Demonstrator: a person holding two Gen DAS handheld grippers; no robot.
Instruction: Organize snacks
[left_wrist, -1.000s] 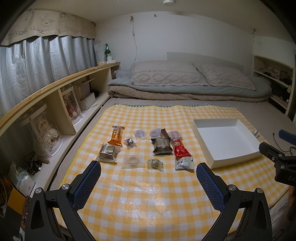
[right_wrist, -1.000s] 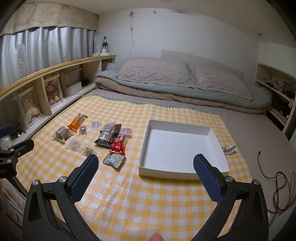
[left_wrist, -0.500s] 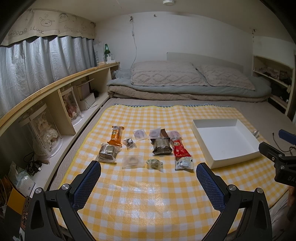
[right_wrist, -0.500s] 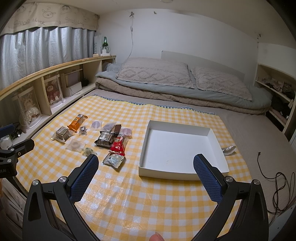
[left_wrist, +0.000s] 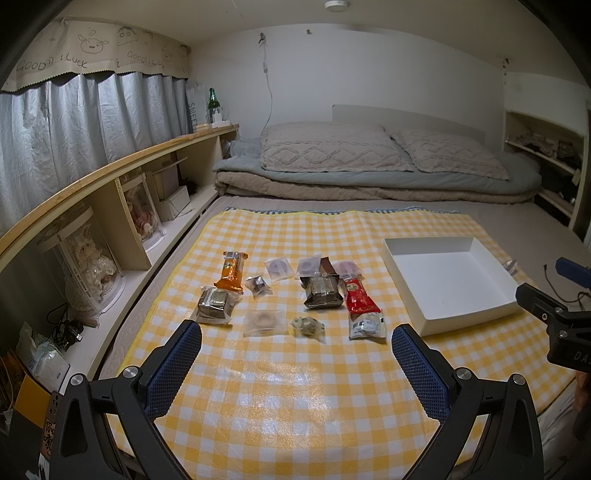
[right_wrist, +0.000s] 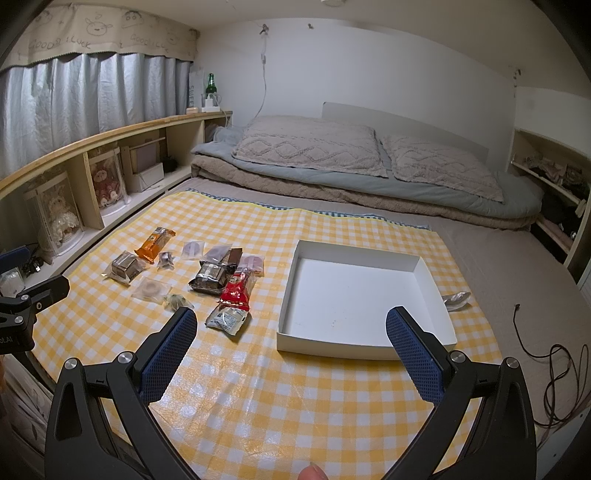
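Note:
Several wrapped snacks lie scattered on a yellow-checked cloth (left_wrist: 295, 387): an orange bar (left_wrist: 232, 270), a red packet (left_wrist: 359, 297), a dark pack (left_wrist: 322, 291), another dark pack (left_wrist: 213, 302), small clear packets (left_wrist: 264, 320). An empty white box (left_wrist: 448, 284) sits to their right. My left gripper (left_wrist: 295, 363) hovers open in front of the snacks with nothing held. My right gripper (right_wrist: 291, 345) is open too, above the cloth in front of the white box (right_wrist: 354, 325), with the red packet (right_wrist: 236, 288) to its left.
The cloth covers a bed with pillows (left_wrist: 325, 151) and folded blankets at the far end. A wooden shelf (left_wrist: 110, 206) with boxed dolls runs along the left. Another shelf (right_wrist: 554, 192) stands at right. A cable (right_wrist: 546, 350) and a crumpled silver wrapper (right_wrist: 457, 298) lie right of the box.

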